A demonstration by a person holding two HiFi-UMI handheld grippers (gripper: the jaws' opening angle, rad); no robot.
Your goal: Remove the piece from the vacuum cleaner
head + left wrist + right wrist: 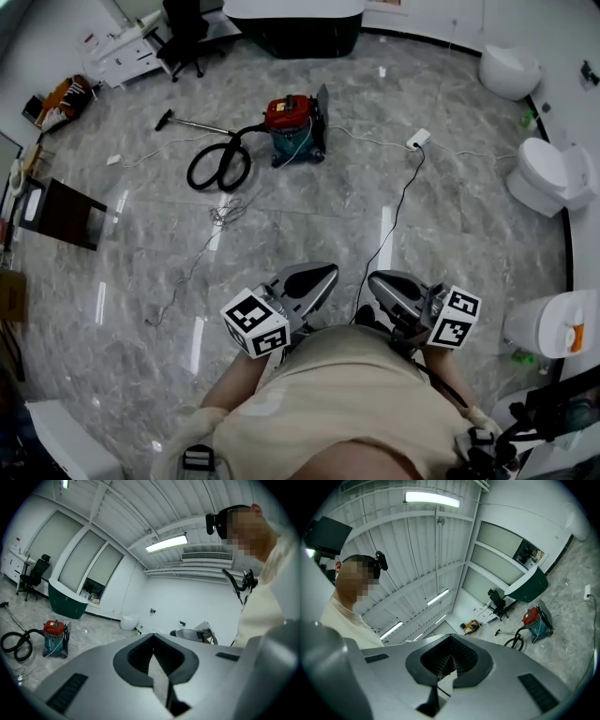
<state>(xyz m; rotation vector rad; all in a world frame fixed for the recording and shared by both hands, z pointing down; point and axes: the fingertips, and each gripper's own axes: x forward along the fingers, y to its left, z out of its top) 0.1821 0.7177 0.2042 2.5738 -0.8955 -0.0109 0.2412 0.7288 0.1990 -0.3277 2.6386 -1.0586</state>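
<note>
Left claw (324,274), right claw (379,281): both pressed together, empty. Vacuum cleaner (292,127) well apart. Risks: feet catching loose cable (397,211) on approach; closed claws bumping hose (217,167).

Bright ceiling tubes (166,542) overhead; fisheye-warped, vignetted edges.

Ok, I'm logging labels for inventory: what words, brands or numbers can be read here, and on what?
No text is readable.
Vacuum cleaner: any label too small to read.
Left gripper and right gripper: cubes bear square markers only, no letters.
</note>
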